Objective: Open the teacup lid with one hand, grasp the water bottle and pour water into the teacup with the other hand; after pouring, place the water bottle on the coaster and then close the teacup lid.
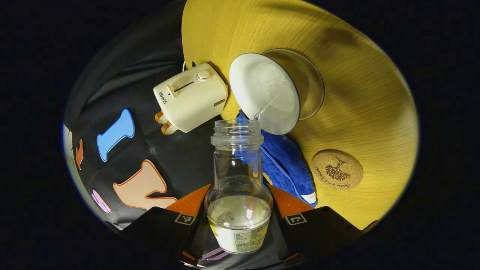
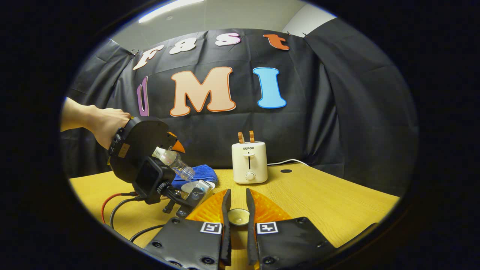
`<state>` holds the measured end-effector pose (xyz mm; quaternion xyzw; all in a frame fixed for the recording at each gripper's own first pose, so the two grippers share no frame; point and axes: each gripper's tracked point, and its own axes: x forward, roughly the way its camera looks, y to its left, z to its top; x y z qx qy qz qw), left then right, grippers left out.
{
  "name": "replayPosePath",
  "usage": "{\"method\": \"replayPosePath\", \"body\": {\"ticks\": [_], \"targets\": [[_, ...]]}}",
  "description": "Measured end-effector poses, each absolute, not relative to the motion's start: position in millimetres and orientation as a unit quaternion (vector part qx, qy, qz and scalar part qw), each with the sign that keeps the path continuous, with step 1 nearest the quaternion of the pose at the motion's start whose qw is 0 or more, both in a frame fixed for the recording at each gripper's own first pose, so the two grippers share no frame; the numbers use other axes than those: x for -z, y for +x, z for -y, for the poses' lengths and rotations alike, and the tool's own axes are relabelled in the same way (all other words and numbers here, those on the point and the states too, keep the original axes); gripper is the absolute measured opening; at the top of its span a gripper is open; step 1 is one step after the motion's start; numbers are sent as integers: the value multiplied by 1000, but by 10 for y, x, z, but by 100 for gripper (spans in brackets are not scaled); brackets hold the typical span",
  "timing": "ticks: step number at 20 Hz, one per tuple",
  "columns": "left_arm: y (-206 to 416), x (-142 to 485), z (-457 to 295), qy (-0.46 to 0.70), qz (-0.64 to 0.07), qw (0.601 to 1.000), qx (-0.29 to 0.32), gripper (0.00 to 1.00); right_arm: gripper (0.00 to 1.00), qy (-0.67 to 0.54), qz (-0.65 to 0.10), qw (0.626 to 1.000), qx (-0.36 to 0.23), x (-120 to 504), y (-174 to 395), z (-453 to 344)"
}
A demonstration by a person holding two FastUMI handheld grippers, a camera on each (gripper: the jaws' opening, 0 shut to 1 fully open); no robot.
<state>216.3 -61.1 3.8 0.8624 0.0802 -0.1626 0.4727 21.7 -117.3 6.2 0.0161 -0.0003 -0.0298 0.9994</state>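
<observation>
Clamped btwn both fingers of L gripper (image 1: 239, 185): 1 clear plastic water bottle (image 1: 239, 168), cap off, mouth pointing fwd and tilted down. Holds clear water pooled at the base end, roughly a third full; neck part see-through. Sends a thin stream from the mouth into 1 teacup (image 1: 264, 93), white inside, sitting uncovered on 1 glass saucer (image 1: 313, 86) on the yellow wood table (image 1: 356, 56). Can't tell water level in the cup, just a wet shine. Carries a pale label w/ small print near the base, too small to make out.

Just beside the cup: 1 folded blue towel (image 1: 288, 165) w/ a small white tag. Next to the towel: 1 round cork coaster (image 1: 337, 169), flat on the table, apart from the bottle, burnt-in tree motif plus script, not legible. Near the table's edge: 1 cream toaster (image 1: 191, 97), brand word printed on its front, w/ 2 toast slices (image 1: 165, 123) poking out of the slots.

Right gripper view: R gripper (image 2: 237, 192) fingers nearly closed, pinching the small round lid (image 2: 238, 216) btwn them, above the table. Shows a bare hand (image 2: 105, 125) on the L gripper at left, bottle angled mouth-down over the cup. Also 1 red and some black cables (image 2: 116, 202) trailing over the tabletop.
</observation>
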Motion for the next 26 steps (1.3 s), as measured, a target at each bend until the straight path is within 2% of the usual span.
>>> {"method": "replayPosePath", "body": {"ticks": [11, 15, 18, 20, 21, 22, 26], "targets": [[2171, -10, 614, 864, -80, 469, 164, 71, 19, 14, 1, 999, 29, -57, 226, 1174], [2186, 12, 646, 849, -74, 495, 169, 70, 19, 15, 1, 999, 29, -58, 219, 1183], [2184, 20, 712, 805, -53, 565, 172, 70, 19, 27, 1, 999, 31, -57, 225, 1229], [2166, 27, 739, 748, -44, 638, 177, 71, 18, 45, 1, 998, 36, -60, 230, 1281], [2120, 43, 727, 710, -45, 678, 182, 70, 21, 52, 0, 998, 38, -64, 235, 1299], [2081, 44, 715, 674, -40, 715, 183, 68, 18, 54, 0, 998, 41, -59, 235, 1319], [2093, -85, 694, 505, 4, 847, 165, 70, 20, 23, 2, 999, 41, -57, 230, 1261]]}}
